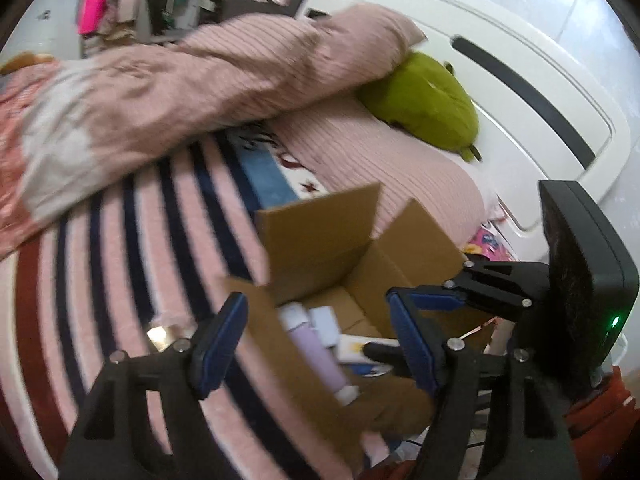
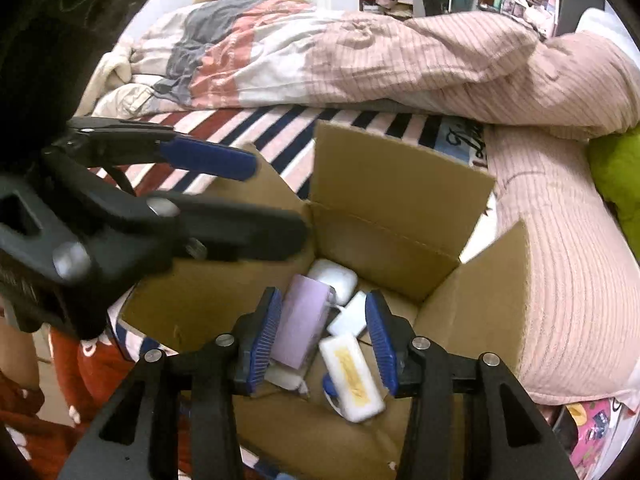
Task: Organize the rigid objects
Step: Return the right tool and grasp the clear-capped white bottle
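An open cardboard box [image 2: 396, 184] stands on the bed, flaps up. Inside it lie a lavender pack [image 2: 302, 324], a rounded white case [image 2: 334, 276], a small white box [image 2: 348, 316] and a white bar with a yellow label [image 2: 352, 376]. My right gripper [image 2: 322, 340] hovers over these items with its blue pads apart and pressing on nothing. My left gripper [image 1: 316, 344] stands open above the box's near-left corner, nothing between its fingers. The lavender pack [image 1: 320, 352] also shows in the left wrist view. In the right wrist view the left gripper [image 2: 276, 200] reaches in from the left.
The box rests on a striped blanket [image 1: 120, 260]. A pink ribbed duvet [image 2: 440, 68] is heaped behind it, with a green plush [image 1: 424, 96] against the white headboard [image 1: 500, 32]. A person's red garment [image 2: 92, 360] is at the near edge. Cluttered shelves stand at the back.
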{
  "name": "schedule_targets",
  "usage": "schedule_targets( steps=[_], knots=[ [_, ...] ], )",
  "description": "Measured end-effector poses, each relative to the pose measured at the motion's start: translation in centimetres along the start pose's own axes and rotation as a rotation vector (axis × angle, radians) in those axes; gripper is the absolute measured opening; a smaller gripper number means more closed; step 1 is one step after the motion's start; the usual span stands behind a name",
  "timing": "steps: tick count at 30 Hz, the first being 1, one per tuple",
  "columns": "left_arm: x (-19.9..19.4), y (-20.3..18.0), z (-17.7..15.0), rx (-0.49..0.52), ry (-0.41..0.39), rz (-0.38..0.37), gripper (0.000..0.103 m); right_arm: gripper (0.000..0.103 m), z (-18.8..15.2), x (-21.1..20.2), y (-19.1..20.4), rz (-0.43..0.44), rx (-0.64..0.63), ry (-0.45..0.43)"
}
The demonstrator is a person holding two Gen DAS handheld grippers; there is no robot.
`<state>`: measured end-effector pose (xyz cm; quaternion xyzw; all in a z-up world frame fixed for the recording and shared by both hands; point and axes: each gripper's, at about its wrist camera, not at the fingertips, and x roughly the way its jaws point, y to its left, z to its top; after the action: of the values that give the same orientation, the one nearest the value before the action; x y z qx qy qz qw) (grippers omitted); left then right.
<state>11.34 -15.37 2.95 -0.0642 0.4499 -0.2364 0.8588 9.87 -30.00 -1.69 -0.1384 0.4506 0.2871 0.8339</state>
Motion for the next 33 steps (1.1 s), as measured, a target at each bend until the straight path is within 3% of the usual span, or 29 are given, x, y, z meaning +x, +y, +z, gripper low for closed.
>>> schedule_targets(
  steps=[8, 16, 19, 25, 30, 33],
  knots=[
    [-7.8, 7.1, -4.4, -0.105, -0.111, 0.182, 0.074, 0.04, 3.4, -0.5, 7.8, 0.176, -0.103, -0.124],
    [-10.0, 13.4, -10.1, -0.183, -0.147, 0.273, 0.075, 0.04, 4.2, 5.3, 15.9, 0.25, -0.151, -0.05],
    [-9.7, 15.2, -11.9, -0.214, -0.142, 0.272, 0.075, 0.04, 3.8, 8.3, 16.5, 0.24, -0.122, 0.0],
    [-8.0, 18.4, -14.7, -0.269, -0.108, 0.272, 0.075, 0.04, 3.4, 14.2, 16.1, 0.133, -0.057, 0.075],
    [-6.9, 20.3, -15.9, -0.295, -0.085, 0.276, 0.075, 0.04, 3.3, 17.3, 15.6, 0.016, -0.045, 0.085],
    [-6.6, 21.0, -16.0, -0.301, -0.079, 0.284, 0.075, 0.04, 3.5, 18.4, 14.5, -0.005, -0.003, 0.095]
  ],
)
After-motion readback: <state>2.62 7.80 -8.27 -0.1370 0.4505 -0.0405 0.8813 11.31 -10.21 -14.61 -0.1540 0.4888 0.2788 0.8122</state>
